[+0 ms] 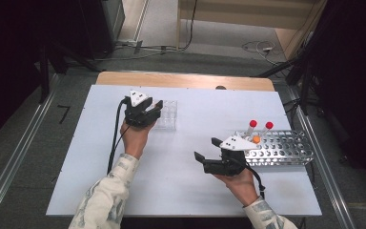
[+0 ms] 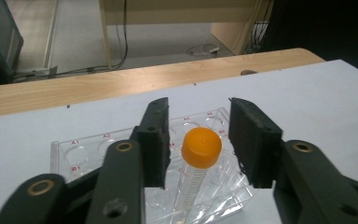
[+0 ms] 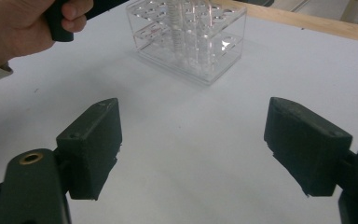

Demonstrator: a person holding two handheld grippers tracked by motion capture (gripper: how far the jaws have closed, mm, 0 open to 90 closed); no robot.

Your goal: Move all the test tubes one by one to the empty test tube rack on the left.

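An orange-capped clear tube stands upright in a clear plastic rack at the back left of the white table. My left gripper is around the tube's cap with a gap on each side, so it is open and its pads do not touch the cap. From above, the left gripper sits over the clear rack. My right gripper hovers open over bare table, nothing between its jaws. In the right gripper view, the right gripper faces the clear rack.
A perforated metal rack lies at the right, holding two red-capped tubes and an orange-capped one. A wooden strip runs along the table's far edge. The hand holding the left gripper is beside the clear rack.
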